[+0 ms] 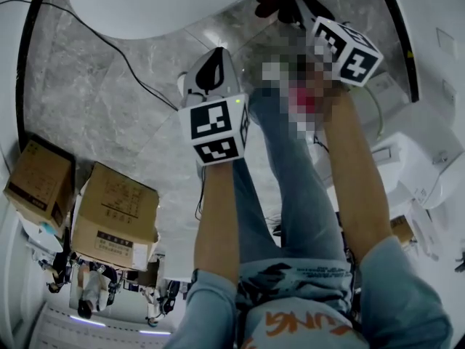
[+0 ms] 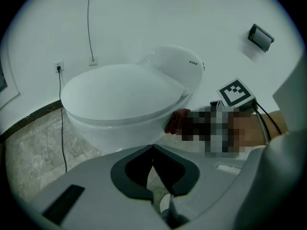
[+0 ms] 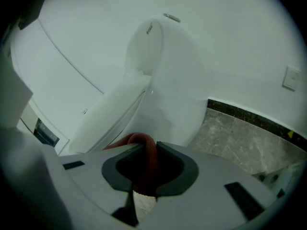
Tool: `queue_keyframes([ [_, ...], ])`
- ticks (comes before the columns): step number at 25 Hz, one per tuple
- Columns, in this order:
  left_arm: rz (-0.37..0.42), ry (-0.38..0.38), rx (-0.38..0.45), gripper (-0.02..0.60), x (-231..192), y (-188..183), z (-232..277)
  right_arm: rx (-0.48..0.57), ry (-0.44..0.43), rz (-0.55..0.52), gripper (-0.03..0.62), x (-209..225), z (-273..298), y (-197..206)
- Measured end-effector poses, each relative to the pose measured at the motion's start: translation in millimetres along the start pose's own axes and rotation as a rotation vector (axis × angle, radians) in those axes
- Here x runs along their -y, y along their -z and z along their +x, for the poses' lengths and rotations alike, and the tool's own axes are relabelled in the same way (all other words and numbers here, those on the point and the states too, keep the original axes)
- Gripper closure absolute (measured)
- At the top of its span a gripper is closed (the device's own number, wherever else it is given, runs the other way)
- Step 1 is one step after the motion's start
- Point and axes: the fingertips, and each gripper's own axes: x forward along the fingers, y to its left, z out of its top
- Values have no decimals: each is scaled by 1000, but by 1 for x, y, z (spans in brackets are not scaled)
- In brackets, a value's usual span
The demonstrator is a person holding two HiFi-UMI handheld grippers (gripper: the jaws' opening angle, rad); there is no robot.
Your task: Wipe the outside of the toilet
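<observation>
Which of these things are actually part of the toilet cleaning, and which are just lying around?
Part of the job: toilet; red cloth; right gripper, clamped on the cloth.

Just there: cardboard boxes; black cable on the floor; wall socket; left gripper, shut and empty.

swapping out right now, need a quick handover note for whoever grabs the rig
Left hand-held gripper: shut, empty, held back from the job, facing the toilet.
Right hand-held gripper: shut on the red cloth, which looks to be pressed against the toilet's outside, just under the seat rim.
Done: the pictures do not show how much is already wiped.
Left: probably work the cloth round the rest of the outside.
</observation>
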Motion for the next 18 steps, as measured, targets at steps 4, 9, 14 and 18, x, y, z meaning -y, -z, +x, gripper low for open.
queue_keyframes([
  [4,-33,-18,18,583,7,4,6,28,18,19,534,20,-2,-11],
  [9,-84,-46,42,583,5,16,0,28,10,-22,534,24,-17,-7],
  [14,-114,-57,57,583,-12,33,-16,-28,-12,-64,536,2,-50,38],
  [18,-142,-67,68,583,-36,54,-28,-106,-55,-159,536,-31,-69,95],
])
